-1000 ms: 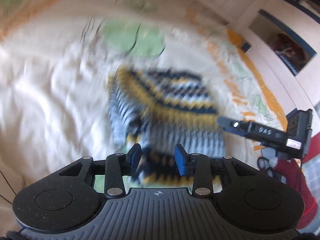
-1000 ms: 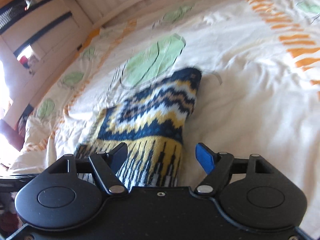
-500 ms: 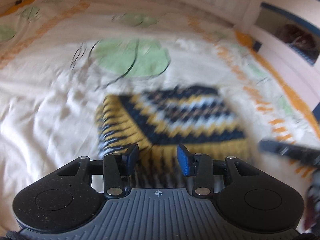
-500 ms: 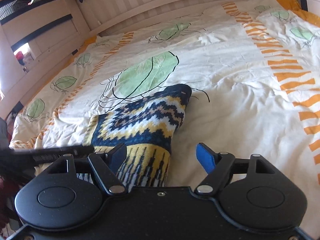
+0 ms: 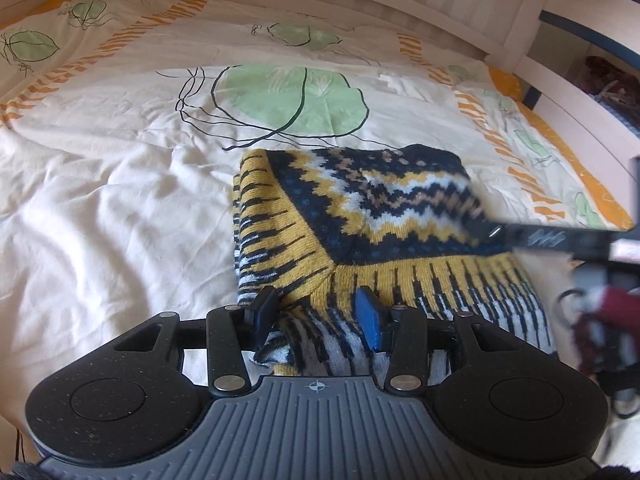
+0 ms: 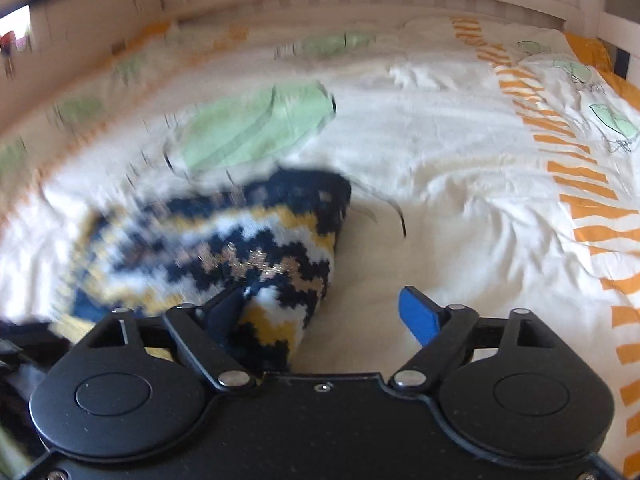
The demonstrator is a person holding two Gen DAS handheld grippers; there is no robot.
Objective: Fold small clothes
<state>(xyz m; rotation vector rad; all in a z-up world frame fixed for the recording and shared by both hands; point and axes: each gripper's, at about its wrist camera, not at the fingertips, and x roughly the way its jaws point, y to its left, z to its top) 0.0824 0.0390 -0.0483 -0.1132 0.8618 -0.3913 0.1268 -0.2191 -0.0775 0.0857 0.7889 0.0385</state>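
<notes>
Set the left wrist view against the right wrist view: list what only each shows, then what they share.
Only the left wrist view: the left claw around a bunched knit edge, and the right claw reaching in from the side. Only the right wrist view: the right claw's wide, opening jaws with the knit's edge at one pad, and bare sheet beside it. Both: the patterned knit garment on the leaf-print bedsheet.

Sweater's (image 6: 224, 248) left half and green leaf print (image 6: 256, 128) motion-blurred.
</notes>
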